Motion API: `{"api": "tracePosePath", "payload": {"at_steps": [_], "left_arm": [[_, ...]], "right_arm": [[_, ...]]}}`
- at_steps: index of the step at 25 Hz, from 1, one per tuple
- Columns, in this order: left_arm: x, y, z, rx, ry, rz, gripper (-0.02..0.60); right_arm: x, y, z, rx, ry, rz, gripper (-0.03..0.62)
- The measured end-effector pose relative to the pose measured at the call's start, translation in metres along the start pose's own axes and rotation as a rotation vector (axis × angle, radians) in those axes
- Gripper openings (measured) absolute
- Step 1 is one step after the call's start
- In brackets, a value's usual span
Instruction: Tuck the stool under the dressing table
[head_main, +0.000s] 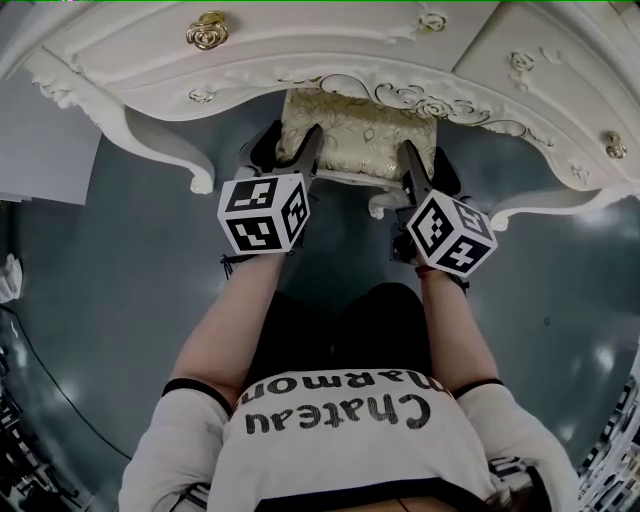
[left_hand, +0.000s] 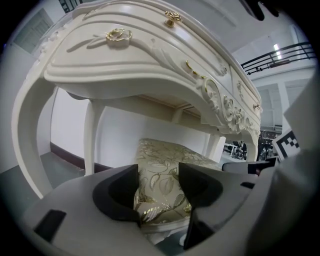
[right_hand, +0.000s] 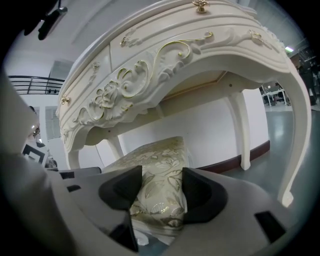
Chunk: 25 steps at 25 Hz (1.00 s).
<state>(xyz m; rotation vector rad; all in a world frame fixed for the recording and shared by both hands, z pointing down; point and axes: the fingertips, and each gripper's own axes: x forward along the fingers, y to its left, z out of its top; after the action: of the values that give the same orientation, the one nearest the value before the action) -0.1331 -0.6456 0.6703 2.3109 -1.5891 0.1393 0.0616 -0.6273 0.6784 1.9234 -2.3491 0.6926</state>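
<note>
The white carved table (head_main: 300, 60) stands over the grey floor (head_main: 120, 270), and the stool (head_main: 355, 135) sits in its central knee gap. The far part of the seat is already beneath the table's front edge, while the near edge juts out toward the person. The left gripper (head_main: 303, 148) is on the near left corner of the stool and the right gripper (head_main: 412, 160) is on the near right corner, both pointing slightly down toward the table. In each gripper view the gold-leaf cushion fills the gap between the dark fingers (left_hand: 117, 192), so both pairs look clamped on the seat edge at a fairly wide setting. The step in hand appears to be the push itself, partly done. The next move likely calls for an even, level shove from both sides so that the stool slides straight back without skewing against a table leg (right_hand: 244, 130), and then for letting go.
</note>
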Motion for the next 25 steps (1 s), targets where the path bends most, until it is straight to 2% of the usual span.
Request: {"api": "tracePosePath", "payload": {"at_steps": [3, 8, 14, 19, 25], "left_arm": [[0.008, 0.001, 0.003, 0.038, -0.028, -0.001, 0.247], [0.015, 0.007, 0.007, 0.064, -0.048, 0.004, 0.247], [0.017, 0.008, 0.011, 0.103, -0.096, 0.006, 0.247], [0.028, 0.014, 0.015, 0.109, -0.104, -0.004, 0.247], [0.034, 0.016, 0.019, 0.132, -0.138, -0.003, 0.247]], "right_arm": [[0.007, -0.001, 0.004, -0.02, -0.022, 0.024, 0.264], [0.016, 0.001, 0.006, -0.036, -0.116, 0.066, 0.265], [0.021, 0.002, 0.008, -0.04, -0.127, 0.067, 0.265], [0.033, 0.001, 0.011, -0.048, -0.128, 0.068, 0.265], [0.042, 0.001, 0.015, -0.067, -0.167, 0.085, 0.265]]}}
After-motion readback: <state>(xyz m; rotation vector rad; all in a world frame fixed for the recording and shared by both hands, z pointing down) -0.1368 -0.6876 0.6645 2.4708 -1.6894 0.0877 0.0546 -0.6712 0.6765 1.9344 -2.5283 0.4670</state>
